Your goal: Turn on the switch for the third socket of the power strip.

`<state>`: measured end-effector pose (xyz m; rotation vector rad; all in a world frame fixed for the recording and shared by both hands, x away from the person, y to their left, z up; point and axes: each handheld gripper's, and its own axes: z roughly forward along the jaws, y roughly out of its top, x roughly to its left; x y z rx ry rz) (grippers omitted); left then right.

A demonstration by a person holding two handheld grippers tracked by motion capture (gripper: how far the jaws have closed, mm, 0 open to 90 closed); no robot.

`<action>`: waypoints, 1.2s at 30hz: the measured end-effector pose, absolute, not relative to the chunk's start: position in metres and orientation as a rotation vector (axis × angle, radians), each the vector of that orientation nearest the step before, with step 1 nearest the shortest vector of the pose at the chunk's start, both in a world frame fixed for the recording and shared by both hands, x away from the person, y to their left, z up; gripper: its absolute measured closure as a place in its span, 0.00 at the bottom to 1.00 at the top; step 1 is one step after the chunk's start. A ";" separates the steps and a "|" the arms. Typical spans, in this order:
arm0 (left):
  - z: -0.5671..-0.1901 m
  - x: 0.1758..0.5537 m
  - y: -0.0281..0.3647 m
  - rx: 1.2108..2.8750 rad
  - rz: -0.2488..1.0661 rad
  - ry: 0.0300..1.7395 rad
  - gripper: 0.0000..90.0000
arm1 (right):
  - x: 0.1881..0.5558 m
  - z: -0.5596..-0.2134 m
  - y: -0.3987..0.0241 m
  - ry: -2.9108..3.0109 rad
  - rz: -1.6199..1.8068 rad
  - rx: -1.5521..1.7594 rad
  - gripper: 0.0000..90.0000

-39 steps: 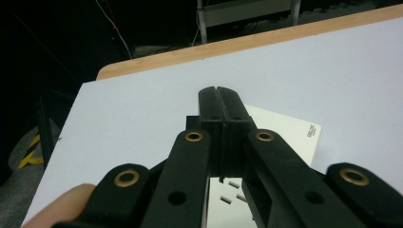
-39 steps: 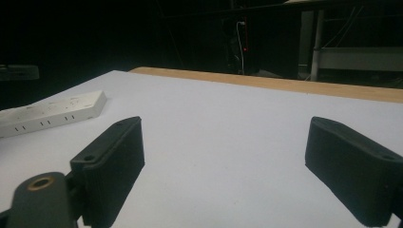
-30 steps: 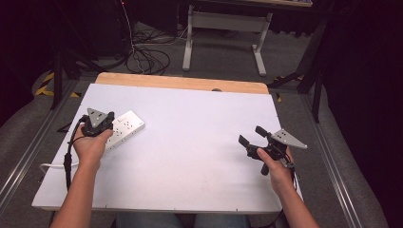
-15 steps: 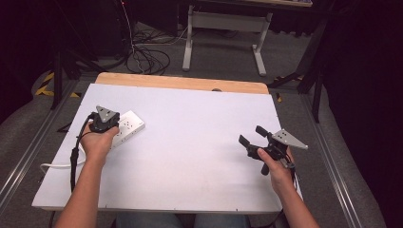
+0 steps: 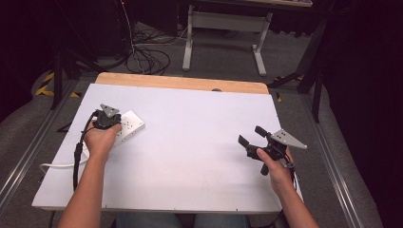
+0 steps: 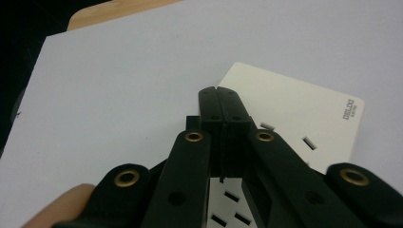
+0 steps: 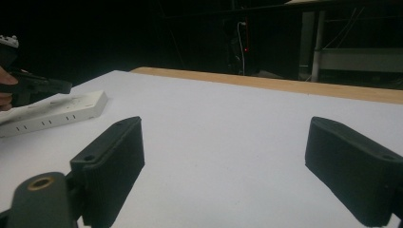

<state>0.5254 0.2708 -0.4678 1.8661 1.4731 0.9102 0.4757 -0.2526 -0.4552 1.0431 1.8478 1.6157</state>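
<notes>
The left gripper's (image 6: 220, 102) fingers are pressed together with nothing between them, their tips poised over the white rectangular plastic power strip (image 6: 304, 126); whether they touch its face cannot be told. The strip lies flat on the desk at about nine o'clock in the high view, its branded end pointing toward one o'clock, and the left hand (image 5: 100, 140) covers its near end. The step in hand looks like nudging or pressing the strip with closed tips. To do it well, keep the tips low and flat on the face between socket slots, and push along the strip's length so it slides rather than pivots.

The right gripper (image 5: 252, 136) hovers at about four o'clock, well apart from the strip, its fingers (image 7: 111, 161) spread wide and empty over the bare white desk (image 5: 199, 142).

Around them: the strip's white cord (image 5: 59, 165) loops toward the desk's left edge near eight o'clock, beside the gripper's own black cable; it may drag or snag. A wooden strip (image 5: 180, 82) borders the far edge at twelve o'clock. Nothing lies between the two hands.
</notes>
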 end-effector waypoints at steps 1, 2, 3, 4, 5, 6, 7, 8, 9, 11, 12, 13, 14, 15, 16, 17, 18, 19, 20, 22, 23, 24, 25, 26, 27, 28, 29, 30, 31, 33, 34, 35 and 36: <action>-0.468 0.526 0.271 1.869 0.904 1.484 1.00 | 0.476 -0.455 -0.253 1.847 1.615 1.041 0.15; -0.468 0.527 0.271 1.870 0.901 1.492 1.00 | 0.476 -0.455 -0.253 1.847 1.615 1.041 0.15; -0.468 0.528 0.271 1.875 0.900 1.499 1.00 | 0.476 -0.455 -0.253 1.847 1.615 1.041 0.15; -0.468 0.529 0.271 1.885 0.893 1.501 1.00 | 0.476 -0.455 -0.253 1.848 1.615 1.040 0.15; -0.468 0.529 0.271 1.887 0.895 1.506 1.00 | 0.475 -0.455 -0.252 1.848 1.617 1.040 0.15; -0.468 0.530 0.271 1.881 0.892 1.510 1.00 | 0.476 -0.455 -0.253 1.847 1.617 1.038 0.15; -0.468 0.531 0.271 1.881 0.889 1.512 1.00 | 0.476 -0.455 -0.253 1.847 1.617 1.038 0.15; -0.468 0.531 0.270 1.886 0.887 1.513 1.00 | 0.476 -0.455 -0.253 1.847 1.617 1.039 0.15; -0.468 0.532 0.270 1.882 0.893 1.520 1.00 | 0.476 -0.455 -0.253 1.847 1.617 1.039 0.15; -0.468 0.532 0.270 1.886 0.884 1.526 1.00 | 0.476 -0.455 -0.253 1.847 1.617 1.040 0.15; -0.468 0.533 0.270 1.889 0.886 1.529 1.00 | 0.476 -0.455 -0.253 1.847 1.617 1.041 0.15; -0.468 0.533 0.270 1.884 0.878 1.538 1.00 | 0.476 -0.455 -0.252 1.849 1.618 1.042 0.15; -0.468 0.534 0.270 1.887 0.875 1.544 1.00 | 0.476 -0.455 -0.252 1.849 1.618 1.042 0.15; -0.469 0.534 0.270 1.887 0.869 1.548 1.00 | 0.476 -0.455 -0.252 1.849 1.619 1.042 0.15; -0.469 0.535 0.270 1.882 0.866 1.554 1.00 | 0.476 -0.455 -0.252 1.848 1.621 1.042 0.15; -0.469 0.535 0.270 1.878 0.859 1.554 1.00 | 0.476 -0.455 -0.252 1.848 1.621 1.042 0.15; -0.469 0.536 0.270 1.876 0.858 1.558 1.00 | 0.475 -0.455 -0.252 1.848 1.621 1.042 0.15; -0.469 0.536 0.269 1.876 0.860 1.560 1.00 | 0.475 -0.455 -0.252 1.848 1.621 1.042 0.15; -0.469 0.536 0.269 1.875 0.863 1.561 1.00 | 0.475 -0.455 -0.252 1.848 1.622 1.042 0.15; -0.469 0.536 0.269 1.875 0.870 1.560 1.00 | 0.476 -0.455 -0.252 1.847 1.624 1.044 0.15; -0.469 0.536 0.269 1.873 0.867 1.564 1.00 | 0.476 -0.455 -0.252 1.847 1.624 1.044 0.15; -0.469 0.536 0.269 1.873 0.867 1.563 1.00 | 0.476 -0.455 -0.252 1.847 1.624 1.043 0.15; -0.469 0.536 0.269 1.872 0.865 1.564 1.00 | 0.476 -0.455 -0.252 1.848 1.623 1.043 0.15; -0.469 0.536 0.268 1.870 0.863 1.566 1.00 | 0.475 -0.455 -0.252 1.848 1.623 1.043 0.15; -0.469 0.536 0.268 1.871 0.863 1.566 1.00 | 0.475 -0.455 -0.252 1.849 1.622 1.042 0.15; -0.469 0.536 0.268 1.872 0.866 1.564 1.00 | 0.475 -0.455 -0.252 1.847 1.622 1.042 0.15; -0.469 0.537 0.268 1.877 0.868 1.563 1.00 | 0.475 -0.455 -0.252 1.845 1.622 1.043 0.15; -0.469 0.537 0.267 1.877 0.867 1.564 1.00 | 0.475 -0.455 -0.252 1.844 1.624 1.045 0.15; -0.469 0.537 0.267 1.879 0.870 1.566 1.00 | 0.475 -0.455 -0.252 1.844 1.624 1.046 0.15; -0.469 0.538 0.266 1.875 0.864 1.574 1.00 | 0.475 -0.455 -0.252 1.844 1.624 1.044 0.15; -0.468 0.538 0.266 1.878 0.864 1.578 1.00 | 0.475 -0.455 -0.252 1.845 1.623 1.043 0.15; -0.468 0.538 0.266 1.881 0.868 1.575 1.00 | 0.475 -0.455 -0.252 1.846 1.622 1.042 0.15; -0.468 0.538 0.266 1.880 0.862 1.578 1.00 | 0.475 -0.455 -0.252 1.846 1.622 1.043 0.15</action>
